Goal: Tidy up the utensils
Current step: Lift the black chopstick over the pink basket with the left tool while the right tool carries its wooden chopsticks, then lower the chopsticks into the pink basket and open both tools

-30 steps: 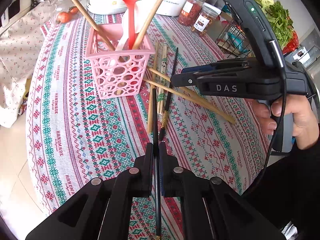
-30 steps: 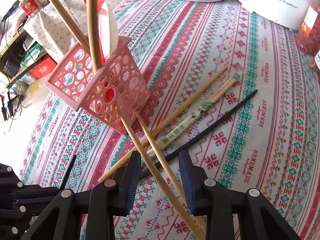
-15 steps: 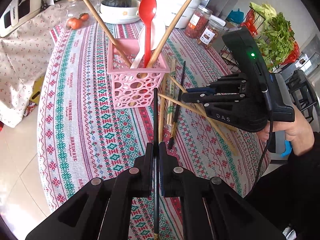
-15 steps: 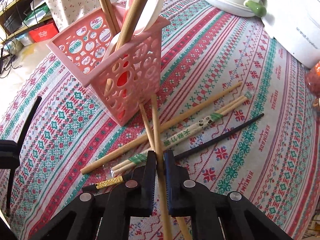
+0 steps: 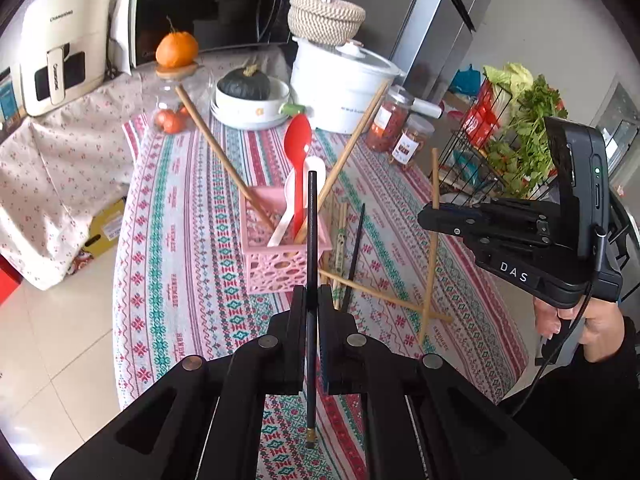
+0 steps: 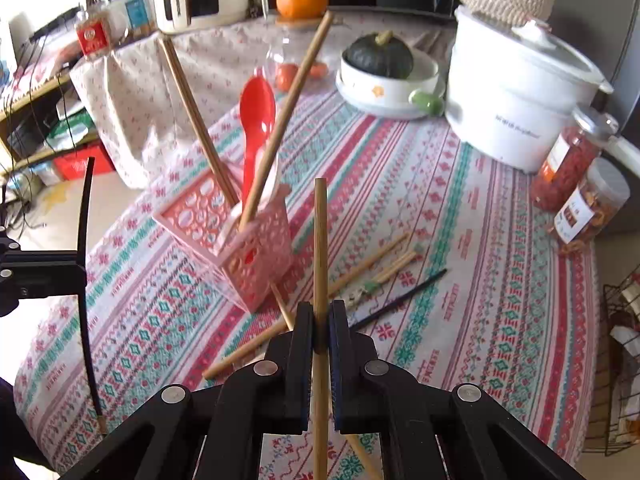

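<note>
The left tongs (image 5: 312, 300) are closed tightly on a black chopstick (image 5: 312, 240), which stands almost upright between the two fingers; its gold-tipped end hangs below them, and its upper end reaches in front of the pink basket (image 5: 280, 268). The right tongs (image 6: 320, 320) are also closed, and they grip a wooden chopstick (image 6: 320, 248) near its middle, so that it points up and is lifted off the worktop (image 6: 480, 280).

The pink basket stands on the patterned cloth of the worktop, to the left of the loose utensils. Inside it lean two long wooden chopsticks (image 5: 216, 152), a red spoon (image 5: 298, 148) and a white spoon (image 5: 292, 200).

On the cloth just beside the basket lie more utensils: a second black chopstick (image 6: 400, 296), a pair of chopsticks in a paper sleeve (image 6: 384, 276), and two long wooden sticks (image 6: 256, 348) which cross each other.

At the far edge of the worktop stand a white cooker (image 6: 520, 100), two jars (image 6: 572, 164) and a bowl with a dark green pumpkin (image 6: 380, 56).
</note>
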Tool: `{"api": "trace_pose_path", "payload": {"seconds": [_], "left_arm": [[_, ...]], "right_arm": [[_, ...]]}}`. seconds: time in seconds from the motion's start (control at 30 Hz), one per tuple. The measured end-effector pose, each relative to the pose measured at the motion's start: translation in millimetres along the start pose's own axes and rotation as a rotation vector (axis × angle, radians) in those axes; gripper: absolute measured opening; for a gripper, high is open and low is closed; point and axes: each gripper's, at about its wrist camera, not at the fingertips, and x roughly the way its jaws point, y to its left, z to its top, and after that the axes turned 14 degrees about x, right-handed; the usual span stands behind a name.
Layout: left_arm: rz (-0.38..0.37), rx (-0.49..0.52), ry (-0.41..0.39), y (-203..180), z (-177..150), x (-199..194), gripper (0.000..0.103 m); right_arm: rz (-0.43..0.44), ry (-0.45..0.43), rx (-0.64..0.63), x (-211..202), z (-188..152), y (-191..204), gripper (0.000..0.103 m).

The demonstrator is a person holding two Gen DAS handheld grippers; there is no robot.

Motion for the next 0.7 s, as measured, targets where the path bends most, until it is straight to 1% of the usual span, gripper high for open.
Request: {"api": "trace_pose_path", "payload": {"seconds": [0.17,0.33,0.4,0.53,0.7], "left_arm": [[0.050,0.038,-0.140,-8,16,-40,0.005],[0.115,0.032,-0.310,-6,31,-79,0.005],[0.131,0.030,-0.361,-4,37,-90,0.005],[0.164,0.028,-0.418,1,49,-97,0.005],[0.214,0.042,-0.433,3,59,-85,0.005]], "right_arm": [[0.027,-0.135,0.028,-38,12,6,0.005],[0.045,-0.249,0.037,-64,22,15,0.005],[0.056,-0.288,0.042,-73,27,18,0.005],[0.088,-0.354,0.058,-93,38,23,0.005],[0.131,-0.422,0.082,-105,47,28,0.005]]}}
